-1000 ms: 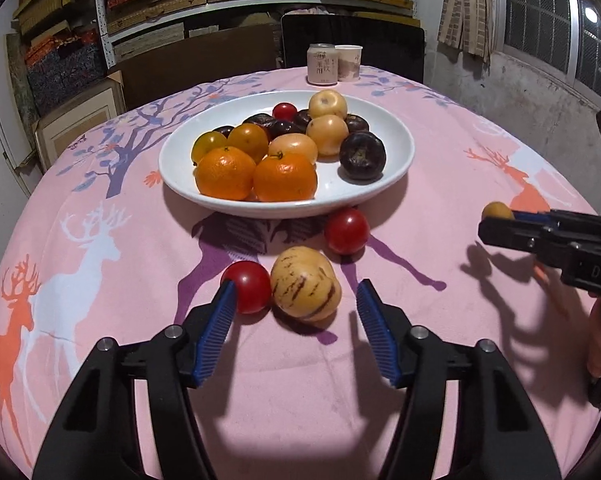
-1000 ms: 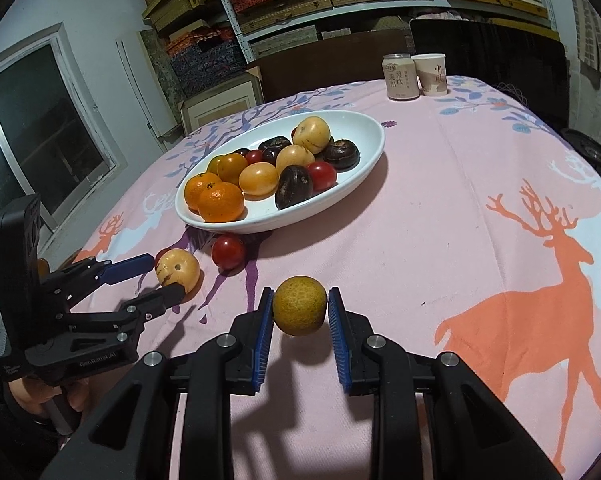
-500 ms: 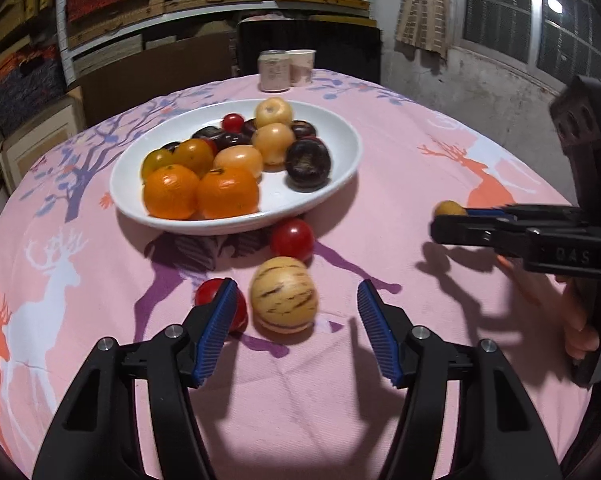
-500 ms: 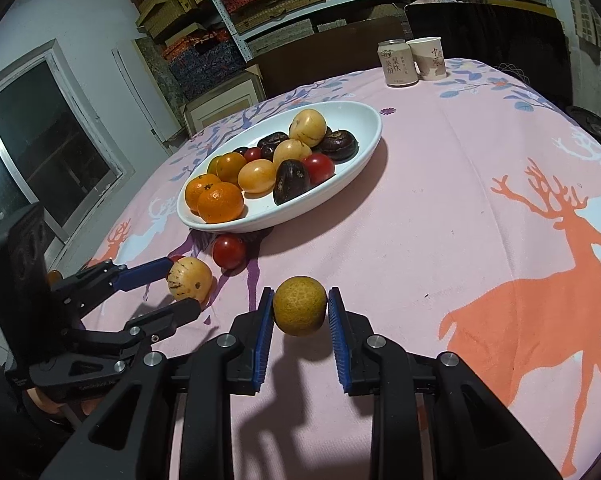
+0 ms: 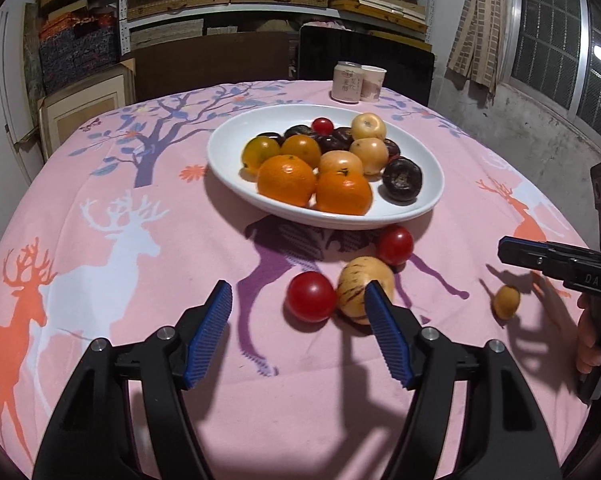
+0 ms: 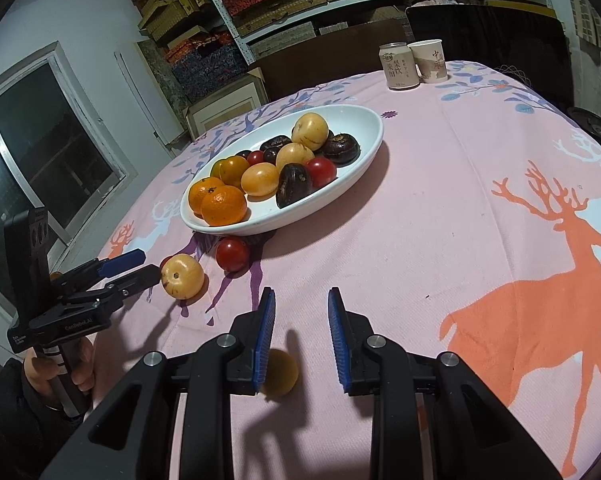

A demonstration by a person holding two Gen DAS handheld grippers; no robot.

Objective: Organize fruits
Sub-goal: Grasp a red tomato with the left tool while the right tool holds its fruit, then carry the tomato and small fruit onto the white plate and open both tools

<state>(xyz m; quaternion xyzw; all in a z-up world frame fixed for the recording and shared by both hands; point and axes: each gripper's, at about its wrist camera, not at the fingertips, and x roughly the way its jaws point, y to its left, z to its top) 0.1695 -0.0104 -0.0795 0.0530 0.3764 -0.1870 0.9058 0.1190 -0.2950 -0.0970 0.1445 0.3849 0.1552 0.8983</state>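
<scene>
the left gripper (image 5: 297, 294) is spreading its tongs and pinches nothing. a red tomato (image 5: 311, 296) sits on the cloth between its tips, low in the centre of the left wrist view. touching the tomato on the right, a pale striped fruit (image 5: 354, 288) lies partly behind the right-hand fingertip. a second tomato (image 5: 395, 245) rests just under the rim of the white plate (image 5: 228, 168), which is heaped with fruit in the upper centre.

the right gripper (image 6: 300, 300) has its pads apart with nothing between them. a small brownish fruit (image 6: 280, 376) lies below, half hidden by the left-hand finger in the right wrist view.

all these fruits look light, round and smooth, so they will probably roll. the tomatoes likely bruise or split if squeezed hard. each is best taken across its widest middle with a soft pinch.
</scene>
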